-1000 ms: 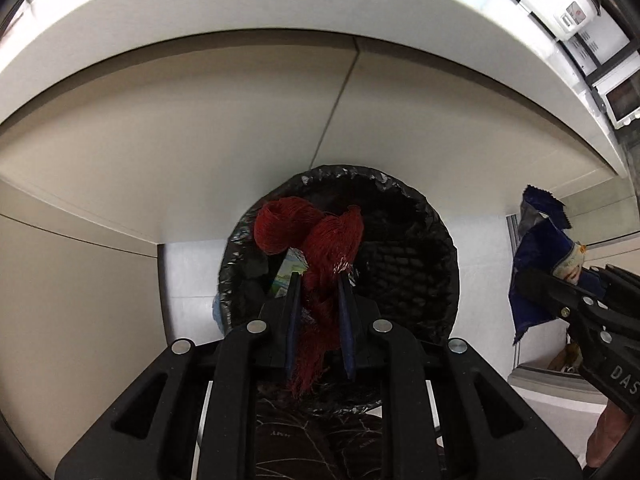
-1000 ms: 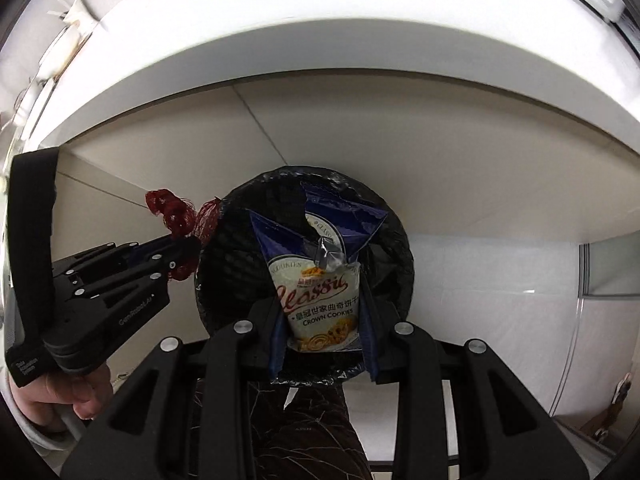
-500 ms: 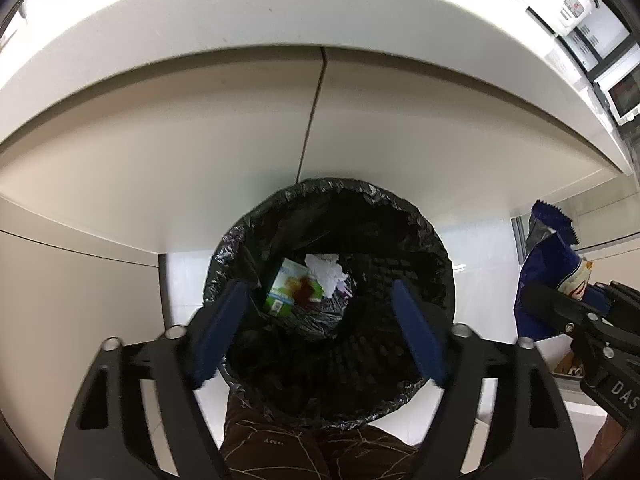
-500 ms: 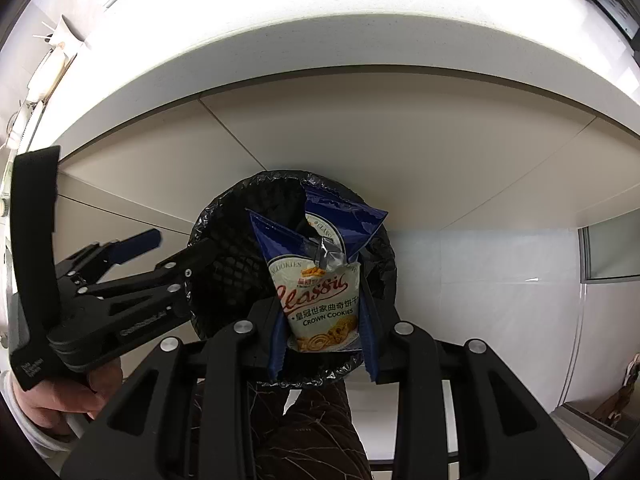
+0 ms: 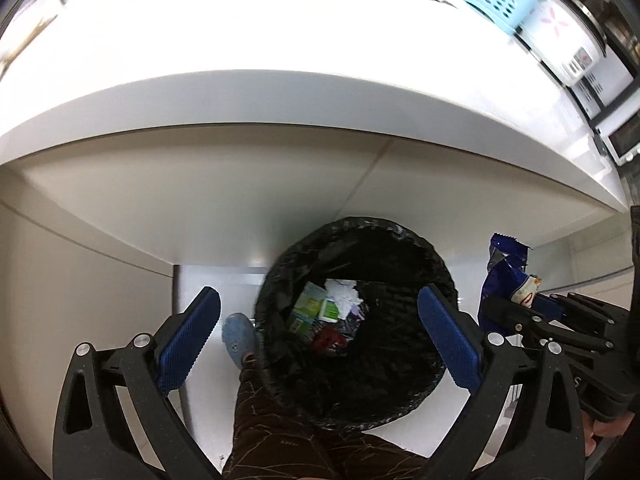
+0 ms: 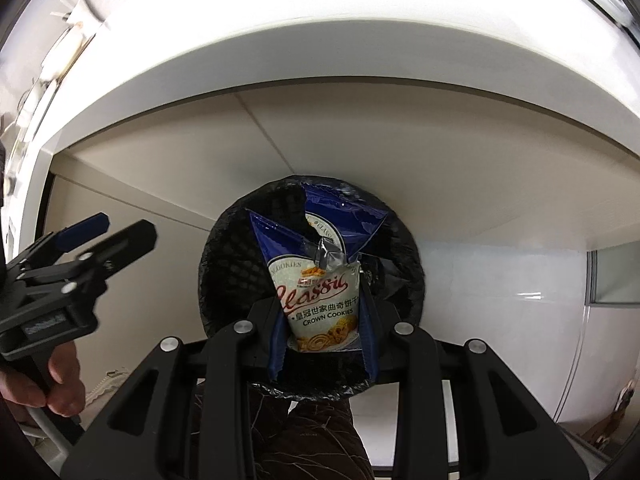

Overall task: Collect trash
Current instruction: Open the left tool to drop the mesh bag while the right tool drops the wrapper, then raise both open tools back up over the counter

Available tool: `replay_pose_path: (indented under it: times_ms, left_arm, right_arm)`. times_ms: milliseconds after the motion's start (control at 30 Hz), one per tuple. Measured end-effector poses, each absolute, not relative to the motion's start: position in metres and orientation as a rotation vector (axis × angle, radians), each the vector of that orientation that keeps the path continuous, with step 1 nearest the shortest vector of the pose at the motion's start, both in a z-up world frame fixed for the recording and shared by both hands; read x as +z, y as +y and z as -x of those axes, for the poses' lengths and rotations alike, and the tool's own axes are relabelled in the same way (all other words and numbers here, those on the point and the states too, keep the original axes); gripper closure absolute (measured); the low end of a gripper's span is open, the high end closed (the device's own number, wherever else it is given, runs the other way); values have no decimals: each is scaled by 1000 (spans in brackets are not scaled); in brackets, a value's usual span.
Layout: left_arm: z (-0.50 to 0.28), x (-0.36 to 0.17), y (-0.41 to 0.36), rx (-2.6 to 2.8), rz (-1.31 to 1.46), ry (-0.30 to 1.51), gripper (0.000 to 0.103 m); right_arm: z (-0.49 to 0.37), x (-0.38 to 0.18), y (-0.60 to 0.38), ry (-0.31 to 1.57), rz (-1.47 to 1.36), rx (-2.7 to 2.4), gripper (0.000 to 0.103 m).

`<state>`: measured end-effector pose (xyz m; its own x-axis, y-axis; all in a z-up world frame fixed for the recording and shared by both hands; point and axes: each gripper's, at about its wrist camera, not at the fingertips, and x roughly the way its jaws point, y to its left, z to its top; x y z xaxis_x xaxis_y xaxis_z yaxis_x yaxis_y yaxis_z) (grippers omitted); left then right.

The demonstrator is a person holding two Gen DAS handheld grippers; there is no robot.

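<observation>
Right gripper [image 6: 324, 344]: jaws clenched on blue cookie bag [image 6: 320, 280], held between them above black-lined trash bin [image 6: 224, 248]. Left gripper [image 5: 320, 332]: jaws spread wide, nothing held, above the bin, offset to its left.

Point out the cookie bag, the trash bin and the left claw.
cookie bag [image 6: 320, 292]: right wrist view, on the white printed front panel.
trash bin [image 5: 438, 256]: left wrist view, on the black-lined far rim.
left claw [image 5: 318, 340]: left wrist view, midway between its open blue fingertips.
</observation>
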<state>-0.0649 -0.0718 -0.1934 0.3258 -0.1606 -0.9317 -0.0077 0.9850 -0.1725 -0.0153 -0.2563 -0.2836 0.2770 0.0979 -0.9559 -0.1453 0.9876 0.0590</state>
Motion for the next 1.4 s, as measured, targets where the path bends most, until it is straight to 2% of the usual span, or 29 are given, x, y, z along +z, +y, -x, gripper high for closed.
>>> replay_pose_path:
  times_ms: [267, 533, 767, 1067, 1400]
  left_arm:
    - [79, -196, -40, -18, 203, 1252, 6]
    - [89, -197, -25, 39, 217, 1241, 6]
    - [94, -202, -19, 74, 248, 1254, 6]
    - [93, -200, -24, 74, 242, 1243, 6]
    - [99, -187, -31, 74, 219, 1240, 6]
  right_arm:
    - [5, -296, -226, 1313, 121, 236, 74]
    - [-3, -306, -215, 1332, 162, 247, 65]
    - [-2, -313, -210, 1336, 178, 243, 54]
    - [-5, -311, -218, 1314, 188, 206, 33]
    - [-1, -273, -239, 1200, 111, 148, 12]
